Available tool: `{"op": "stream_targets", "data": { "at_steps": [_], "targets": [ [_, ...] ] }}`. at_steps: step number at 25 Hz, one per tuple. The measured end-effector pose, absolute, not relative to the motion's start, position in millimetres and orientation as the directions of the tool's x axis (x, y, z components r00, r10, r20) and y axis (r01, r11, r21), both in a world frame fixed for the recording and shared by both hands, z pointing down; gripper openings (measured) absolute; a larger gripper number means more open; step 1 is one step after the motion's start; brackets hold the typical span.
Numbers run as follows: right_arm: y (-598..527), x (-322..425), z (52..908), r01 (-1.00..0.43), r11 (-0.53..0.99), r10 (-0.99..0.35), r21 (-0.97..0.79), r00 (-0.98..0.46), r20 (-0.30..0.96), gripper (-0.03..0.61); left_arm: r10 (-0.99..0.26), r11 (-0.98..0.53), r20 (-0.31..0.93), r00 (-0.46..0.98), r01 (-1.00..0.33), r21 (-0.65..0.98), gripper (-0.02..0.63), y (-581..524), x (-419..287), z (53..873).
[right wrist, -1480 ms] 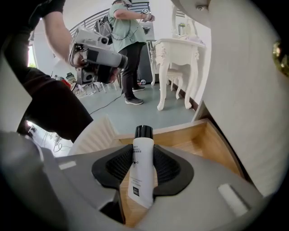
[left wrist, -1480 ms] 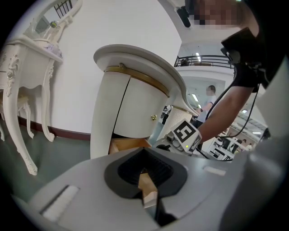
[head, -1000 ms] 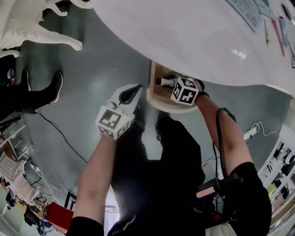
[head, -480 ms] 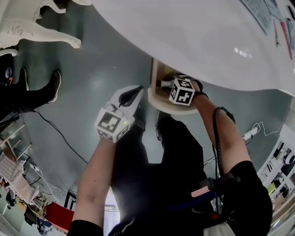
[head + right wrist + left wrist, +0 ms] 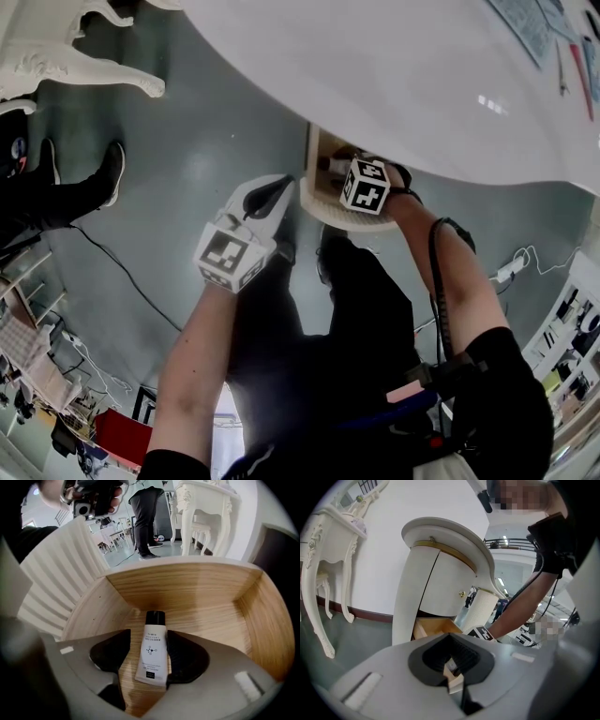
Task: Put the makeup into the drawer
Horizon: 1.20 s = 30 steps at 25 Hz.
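A white makeup tube with a black cap lies on the wooden floor of the open drawer, cap pointing to the back. My right gripper points steeply down into the drawer with its jaws opening. The tube sits between the black pads, with a gap showing on the left side. In the head view the right gripper reaches into the drawer under the white tabletop. My left gripper hangs outside the drawer to its left. Its jaws are shut with nothing held.
The white vanity tabletop overhangs the drawer. A white carved furniture leg stands at upper left, and a person's dark boots are nearby. A cable trails over the grey floor. Pens lie on the tabletop's far right.
The right gripper has sunk deeper into the drawer. The left gripper has stayed where it was.
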State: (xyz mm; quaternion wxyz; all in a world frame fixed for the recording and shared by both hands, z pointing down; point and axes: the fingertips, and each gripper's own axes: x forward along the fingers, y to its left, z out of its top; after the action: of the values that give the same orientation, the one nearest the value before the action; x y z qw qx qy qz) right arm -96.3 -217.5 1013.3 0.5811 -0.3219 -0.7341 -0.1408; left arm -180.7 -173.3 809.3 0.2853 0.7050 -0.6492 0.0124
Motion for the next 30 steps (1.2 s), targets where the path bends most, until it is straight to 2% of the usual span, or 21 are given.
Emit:
{"op": "stream_targets", "data": {
  "at_steps": [8, 10, 13, 16, 30],
  "targets": [
    [-234, -113, 945, 0.601, 0.797, 0.262, -0.058, -0.257, 0.93, 0.189, -0.909, 0.03, 0.393, 0.137, -0.921, 0.389, 0.0, -170, -178, 765],
    [-229, -118, 923, 0.587, 0.808, 0.265, -0.047, -0.292, 0.919, 0.12, -0.91, 0.033, 0.392, 0.133, -0.92, 0.39, 0.0, -168, -178, 748],
    [-226, -119, 886, 0.573, 0.819, 0.263, -0.019, -0.346, 0.901, 0.106, -0.916, 0.022, 0.377, 0.139, -0.919, 0.394, 0.0, -173, -171, 720],
    [-227, -116, 850, 0.529, 0.849, 0.246, 0.001, -0.396, 0.885, 0.012, -0.917, 0.012, 0.372, 0.144, -0.922, 0.386, 0.0, -175, -167, 692],
    [-220, -99, 660, 0.29, 0.956, 0.229, -0.046, -0.637, 0.736, 0.002, -0.929, -0.012, 0.34, 0.147, -0.93, 0.368, 0.0, -162, -136, 560]
  ]
}}
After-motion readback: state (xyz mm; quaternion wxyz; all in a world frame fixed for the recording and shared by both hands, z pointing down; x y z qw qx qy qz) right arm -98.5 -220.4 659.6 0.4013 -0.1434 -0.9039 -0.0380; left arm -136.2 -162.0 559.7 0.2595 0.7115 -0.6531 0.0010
